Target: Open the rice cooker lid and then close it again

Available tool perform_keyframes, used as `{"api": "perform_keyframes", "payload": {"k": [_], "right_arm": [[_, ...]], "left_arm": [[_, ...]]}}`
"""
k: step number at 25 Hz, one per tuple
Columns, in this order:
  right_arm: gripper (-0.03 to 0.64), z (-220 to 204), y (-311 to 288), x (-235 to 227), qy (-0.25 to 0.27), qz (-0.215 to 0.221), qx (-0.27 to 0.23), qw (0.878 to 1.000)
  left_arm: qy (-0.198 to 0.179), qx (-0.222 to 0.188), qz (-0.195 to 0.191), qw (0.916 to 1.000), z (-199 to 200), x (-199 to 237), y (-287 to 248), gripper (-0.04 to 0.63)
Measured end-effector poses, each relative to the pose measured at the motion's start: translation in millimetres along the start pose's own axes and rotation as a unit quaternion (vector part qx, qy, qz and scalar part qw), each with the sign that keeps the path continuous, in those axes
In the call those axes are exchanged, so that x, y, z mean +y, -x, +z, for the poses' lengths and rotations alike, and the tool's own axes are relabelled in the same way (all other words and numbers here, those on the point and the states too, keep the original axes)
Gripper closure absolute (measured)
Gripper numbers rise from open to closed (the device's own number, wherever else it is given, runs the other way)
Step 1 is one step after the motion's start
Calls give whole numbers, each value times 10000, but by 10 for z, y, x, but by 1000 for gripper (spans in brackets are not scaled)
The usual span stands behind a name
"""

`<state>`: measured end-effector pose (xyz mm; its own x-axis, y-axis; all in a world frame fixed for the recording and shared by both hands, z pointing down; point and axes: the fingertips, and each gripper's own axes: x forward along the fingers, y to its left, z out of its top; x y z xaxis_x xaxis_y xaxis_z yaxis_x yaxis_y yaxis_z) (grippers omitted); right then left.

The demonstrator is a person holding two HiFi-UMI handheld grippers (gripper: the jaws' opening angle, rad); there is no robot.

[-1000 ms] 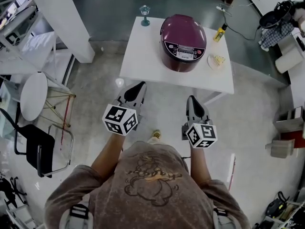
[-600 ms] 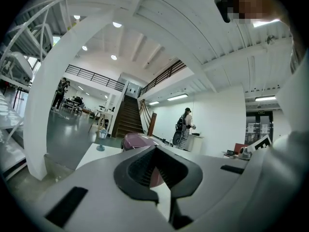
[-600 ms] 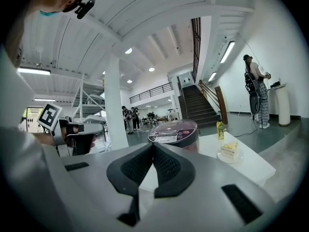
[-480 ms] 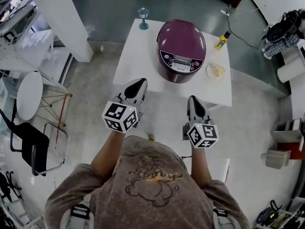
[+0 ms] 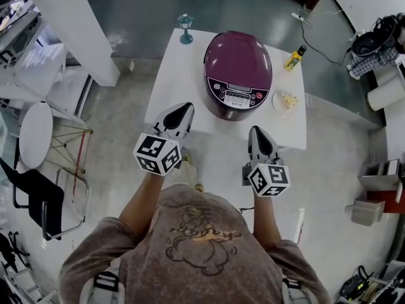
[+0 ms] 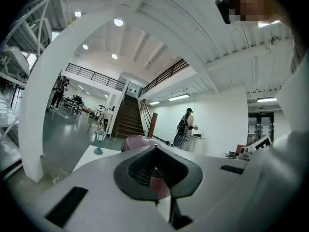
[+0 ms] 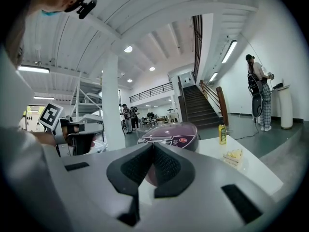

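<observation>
on the white table [image 5: 174, 87] sits the purple cooker [image 5: 238, 75], lid [image 5: 239, 56] down. our left gripper [image 5: 184, 108] and right gripper [image 5: 255, 132] are both closed tight, holding nothing, near the table edge. we think the lid is hard and slippery, best pushed up at its front.

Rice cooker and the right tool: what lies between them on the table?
Only a bare strip of the white table; nothing stands between the rice cooker and the right tool. The head view shows this.
</observation>
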<state>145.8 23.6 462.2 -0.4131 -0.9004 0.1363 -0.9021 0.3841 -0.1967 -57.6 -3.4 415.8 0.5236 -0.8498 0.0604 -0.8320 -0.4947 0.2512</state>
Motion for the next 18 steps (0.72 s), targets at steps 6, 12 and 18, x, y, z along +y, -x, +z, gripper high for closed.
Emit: {"api": "perform_keyframes", "payload": {"k": [6, 12, 18], "right_arm": [[618, 64, -254, -122, -3, -185, 9, 9998], [615, 140, -487, -206, -71, -253, -49, 9996], [615, 238, -735, -263, -158, -185, -70, 9997]], "left_arm": [[5, 59, -99, 9999, 39, 175, -261, 577], [24, 132, -299, 9995, 58, 298, -593, 577], [-13, 196, -550, 9983, 143, 392, -943, 577]]}}
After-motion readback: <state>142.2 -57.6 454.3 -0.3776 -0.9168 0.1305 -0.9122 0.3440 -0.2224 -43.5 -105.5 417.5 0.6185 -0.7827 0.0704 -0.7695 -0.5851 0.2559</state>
